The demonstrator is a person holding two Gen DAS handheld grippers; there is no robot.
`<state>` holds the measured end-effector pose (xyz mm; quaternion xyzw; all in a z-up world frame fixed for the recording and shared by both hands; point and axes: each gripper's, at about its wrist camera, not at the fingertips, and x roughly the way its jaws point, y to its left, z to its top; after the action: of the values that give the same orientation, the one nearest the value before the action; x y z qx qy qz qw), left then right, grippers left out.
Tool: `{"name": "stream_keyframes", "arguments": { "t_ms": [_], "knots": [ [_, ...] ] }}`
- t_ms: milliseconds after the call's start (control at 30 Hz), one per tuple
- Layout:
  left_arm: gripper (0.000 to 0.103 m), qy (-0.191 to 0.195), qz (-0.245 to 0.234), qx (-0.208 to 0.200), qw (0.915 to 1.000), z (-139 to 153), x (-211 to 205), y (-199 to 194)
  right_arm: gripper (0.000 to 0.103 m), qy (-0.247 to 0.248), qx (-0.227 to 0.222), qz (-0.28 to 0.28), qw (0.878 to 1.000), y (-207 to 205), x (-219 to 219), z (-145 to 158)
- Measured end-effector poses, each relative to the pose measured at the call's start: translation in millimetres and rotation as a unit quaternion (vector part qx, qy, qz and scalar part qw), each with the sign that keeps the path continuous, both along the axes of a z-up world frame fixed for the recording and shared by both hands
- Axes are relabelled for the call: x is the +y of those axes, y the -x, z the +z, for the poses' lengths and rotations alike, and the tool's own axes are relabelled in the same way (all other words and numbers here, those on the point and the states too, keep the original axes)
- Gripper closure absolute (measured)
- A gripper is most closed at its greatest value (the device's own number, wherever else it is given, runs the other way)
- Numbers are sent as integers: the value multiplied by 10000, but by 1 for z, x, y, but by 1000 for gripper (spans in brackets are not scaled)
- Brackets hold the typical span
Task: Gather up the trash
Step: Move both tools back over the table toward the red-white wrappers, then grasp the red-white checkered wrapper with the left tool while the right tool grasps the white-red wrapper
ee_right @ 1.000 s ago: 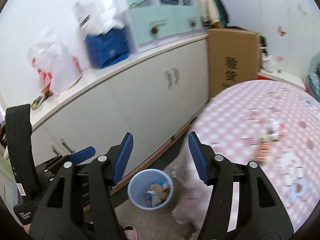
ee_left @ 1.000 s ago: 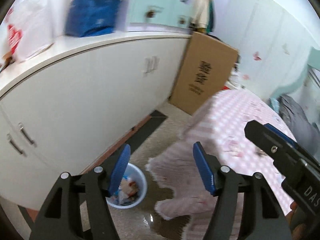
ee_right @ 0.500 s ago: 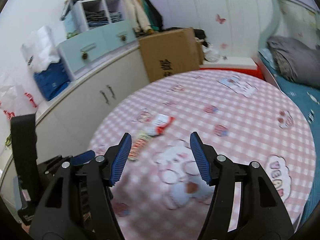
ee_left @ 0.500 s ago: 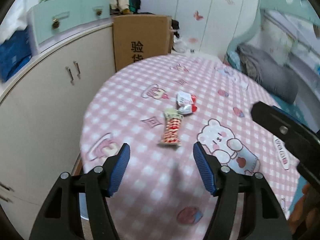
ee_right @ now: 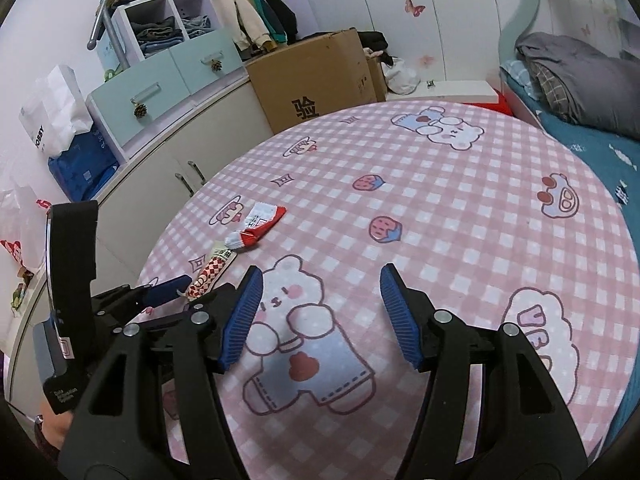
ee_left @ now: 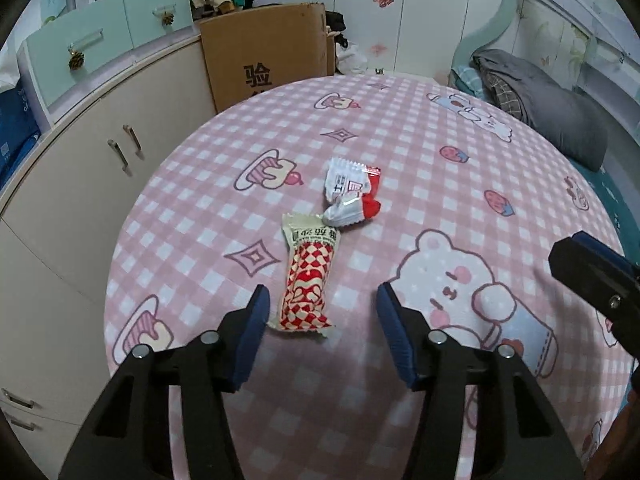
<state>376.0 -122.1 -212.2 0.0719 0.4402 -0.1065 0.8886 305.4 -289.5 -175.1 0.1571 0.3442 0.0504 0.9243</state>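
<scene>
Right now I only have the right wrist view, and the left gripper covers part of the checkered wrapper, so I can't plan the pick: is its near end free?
Observer: Yes. The left wrist view shows the red checkered wrapper whole, flat on the tablecloth, its near end between the left gripper's open fingers, untouched. Those jaws have just been closing.
Operator: Any more trash hidden behind that gripper?
Observer: None shows there. The only other trash is the red and white wrapper, at the checkered one's far end.
</scene>
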Motion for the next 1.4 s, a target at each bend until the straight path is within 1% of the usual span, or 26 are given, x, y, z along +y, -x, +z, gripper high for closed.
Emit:
{"name": "stream_keyframes", "arguments": {
  "t_ms": [33, 100, 133, 167, 200, 267, 400, 500, 600, 667, 867, 933, 1067, 1100, 1267, 1300, 1333, 1367, 1400],
  "knots": [
    [49, -7, -6, -12, 10000, 0, 0, -1, 42, 8, 1, -4, 10000, -1, -1, -1],
    [56, -12, -8, -59, 10000, -1, -1, -1, 42, -19, 15, -2, 10000, -3, -2, -3],
    [65, -23, -7, -86, 10000, 0, 0, -1, 42, -23, 23, 3, 10000, -3, -3, -3],
    [72, -21, -20, -94, 10000, 0, 0, -2, 42, -24, 36, 2, 10000, -5, -2, -4],
    [72, -13, -36, -86, 10000, 0, 0, -2, 42, -36, 47, 11, 10000, -5, -2, -5],
    [76, 6, -70, -110, 9999, 1, 1, -1, 42, -50, 80, 25, 10000, -8, -1, -5],
    [79, 149, 8, -190, 9997, 2, 8, 2, 42, -11, 100, 51, 9999, -12, 4, -3],
    [80, 309, 146, -267, 9991, 6, 21, 4, 42, -15, 110, 71, 9999, -16, 8, -1],
    [85, 449, 306, -328, 9980, 12, 37, 3, 42, -25, 145, 87, 9999, -23, 14, 0],
    [85, 523, 435, -367, 9970, 15, 48, 2, 40, -62, 178, 65, 9998, -27, 16, -2],
    [86, 775, 571, -468, 9943, 22, 72, 2, 39, -109, 274, 190, 9994, -45, 35, -6],
    [86, 891, 621, -517, 9927, 24, 80, 2, 39, -108, 296, 225, 9992, -54, 42, -8],
    [86, 982, 732, -610, 9906, 28, 95, -1, 37, -174, 465, 308, 9983, -77, 58, -15],
    [86, 993, 763, -620, 9902, 29, 99, -2, 37, -148, 502, 331, 9981, -83, 64, -16],
    [86, 991, 794, -637, 9899, 32, 105, -6, 38, 385, 700, 419, 9959, -113, 96, -26],
    [86, 982, 794, -643, 9899, 33, 105, -6, 47, 503, 717, 437, 9952, -116, 100, -27],
    [86, 975, 781, -645, 9901, 33, 104, -6, 61, 724, 728, 462, 9936, -117, 105, -27],
    [86, 973, 761, -642, 9903, 33, 103, -6, 70, 887, 741, 467, 9922, -115, 108, -27],
    [86, 973, 745, -642, 9904, 34, 102, -5, 73, 924, 750, 511, 9916, -113, 108, -27]
  ]
}}
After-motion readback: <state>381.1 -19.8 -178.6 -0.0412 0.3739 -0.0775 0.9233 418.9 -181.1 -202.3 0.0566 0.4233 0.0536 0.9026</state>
